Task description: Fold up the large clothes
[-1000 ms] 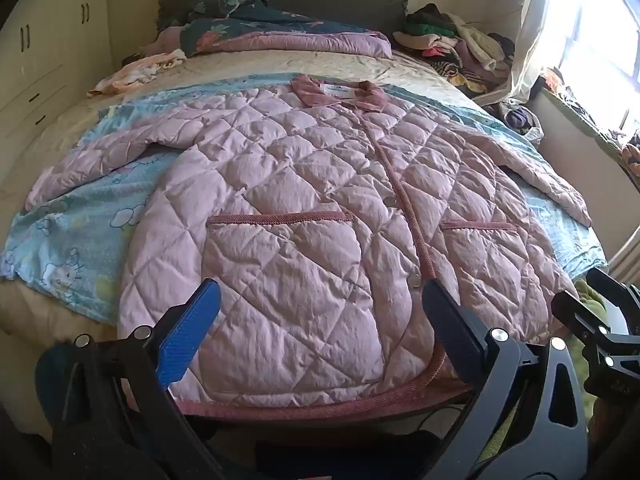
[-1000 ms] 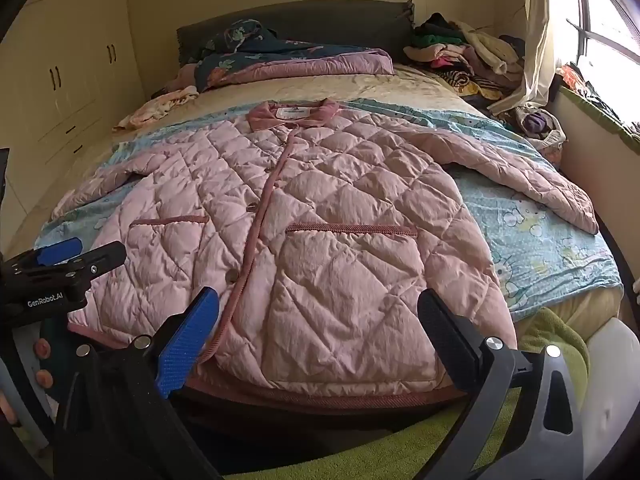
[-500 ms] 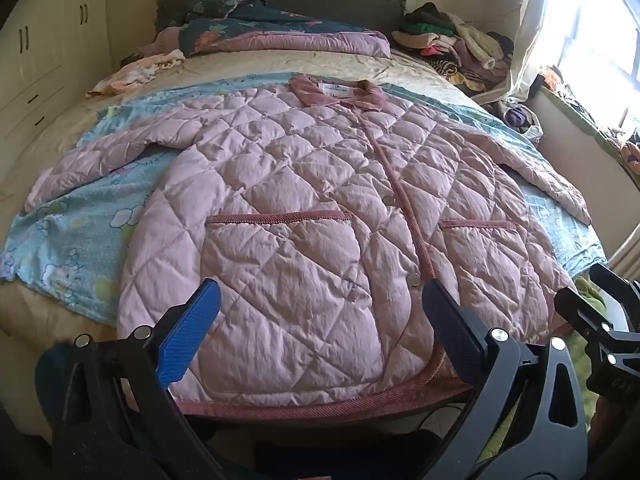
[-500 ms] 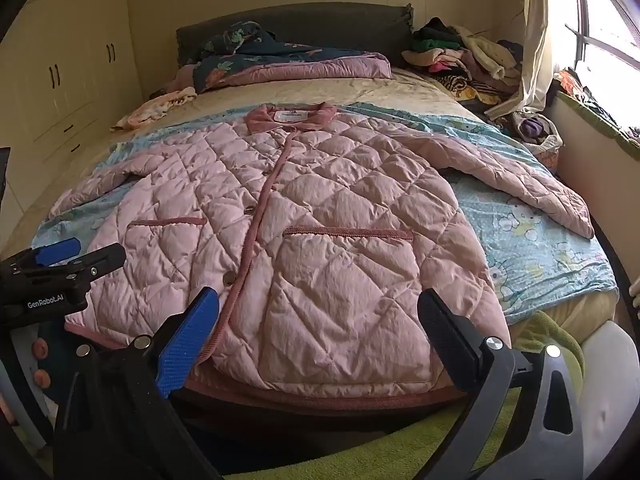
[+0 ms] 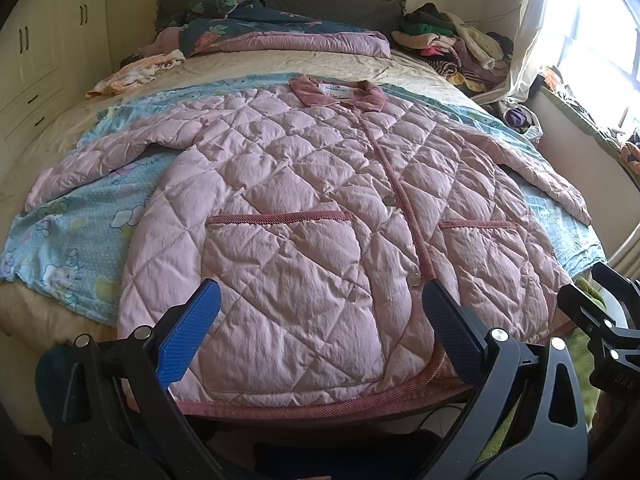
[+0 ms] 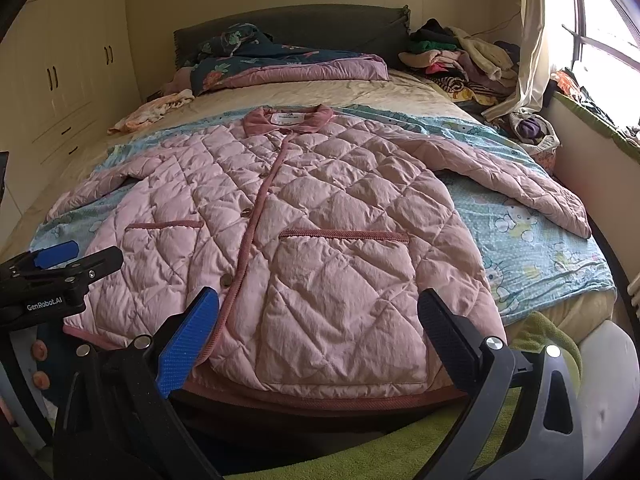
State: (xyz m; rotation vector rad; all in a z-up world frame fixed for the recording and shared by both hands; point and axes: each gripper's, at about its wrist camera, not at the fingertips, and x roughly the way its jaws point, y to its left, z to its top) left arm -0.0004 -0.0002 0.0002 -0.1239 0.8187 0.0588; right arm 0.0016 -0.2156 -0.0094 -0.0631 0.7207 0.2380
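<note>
Indoors | bed (image 5: pixel 52 312) under pink quilted jacket (image 5: pixel 304 208) | clothes pile (image 6: pixel 460 60) by window (image 6: pixel 600 12)

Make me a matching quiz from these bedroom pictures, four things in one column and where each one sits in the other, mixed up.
Things:
1. pink quilted jacket
2. pile of clothes
3. dark flowered quilt
4. cartoon sheet

Places:
A. bunched against the headboard
B. spread directly under the jacket
C. heaped at the far corner by the curtain
D. laid flat, front up, sleeves spread out

Pairs: 1-D, 2-C, 3-A, 4-B
</note>
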